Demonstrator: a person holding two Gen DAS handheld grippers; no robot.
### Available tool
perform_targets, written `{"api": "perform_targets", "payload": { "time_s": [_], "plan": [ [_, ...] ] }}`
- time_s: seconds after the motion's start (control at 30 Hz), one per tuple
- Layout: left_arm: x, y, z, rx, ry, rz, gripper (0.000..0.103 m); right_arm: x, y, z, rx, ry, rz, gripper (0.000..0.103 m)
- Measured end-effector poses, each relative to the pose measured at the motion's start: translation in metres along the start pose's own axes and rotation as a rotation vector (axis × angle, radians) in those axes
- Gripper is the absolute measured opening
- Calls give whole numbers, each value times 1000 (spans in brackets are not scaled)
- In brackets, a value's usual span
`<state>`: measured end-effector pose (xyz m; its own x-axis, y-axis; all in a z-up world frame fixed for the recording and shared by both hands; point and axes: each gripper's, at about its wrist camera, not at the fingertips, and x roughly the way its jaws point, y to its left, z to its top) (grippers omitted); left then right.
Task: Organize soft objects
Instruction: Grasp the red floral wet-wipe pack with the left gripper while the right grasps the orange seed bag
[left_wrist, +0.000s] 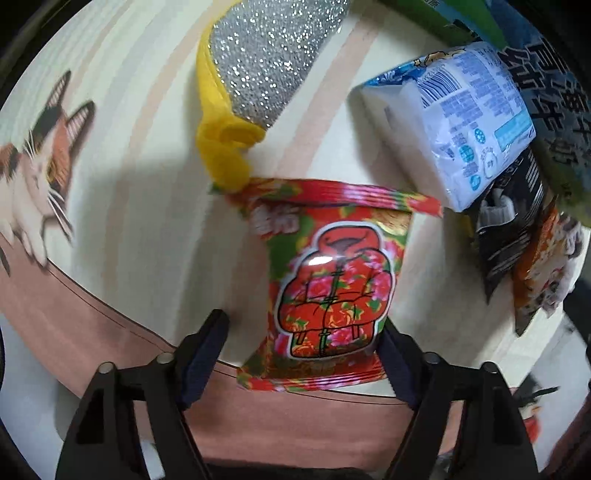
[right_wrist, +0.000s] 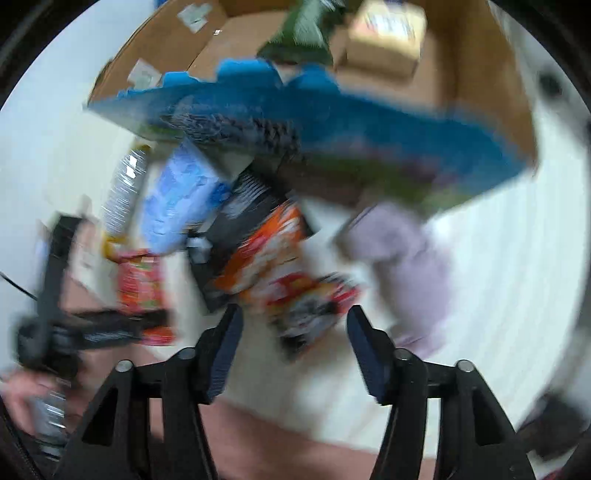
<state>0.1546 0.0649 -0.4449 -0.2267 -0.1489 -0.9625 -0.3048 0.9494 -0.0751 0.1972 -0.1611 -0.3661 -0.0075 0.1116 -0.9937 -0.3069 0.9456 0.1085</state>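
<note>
I have the left tongs (left_wrist: 303, 350) wide open around the red flowered packet (left_wrist: 328, 284) on the tabletop (left_wrist: 147, 221), right tongs (right_wrist: 291, 350) open and empty, and I fear the glossy packet slips sideways if I close off-center.

We see the left gripper (left_wrist: 301, 347) spread wide around the near end of a red floral packet (left_wrist: 328, 280) lying on the cat-print tablecloth (left_wrist: 129, 206). Beyond it lie a silver-and-yellow scouring pad (left_wrist: 266, 62) and a blue-printed tissue pack (left_wrist: 454, 122).
</note>
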Motion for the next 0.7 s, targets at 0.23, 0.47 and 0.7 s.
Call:
{"api": "perform_targets", "payload": {
  "time_s": [0.23, 0.47, 0.7],
  "plan": [
    [-4, -6, -2, 68, -18, 51, 60, 23, 32, 13, -227, 44, -74, 66],
    [0, -8, -2, 92, -32, 64, 60, 34, 21, 2, 113, 150, 21, 32],
    [-3, -6, -9, 112, -39, 81, 60, 33, 14, -41, 321, 152, 122, 62]
  ]
}}
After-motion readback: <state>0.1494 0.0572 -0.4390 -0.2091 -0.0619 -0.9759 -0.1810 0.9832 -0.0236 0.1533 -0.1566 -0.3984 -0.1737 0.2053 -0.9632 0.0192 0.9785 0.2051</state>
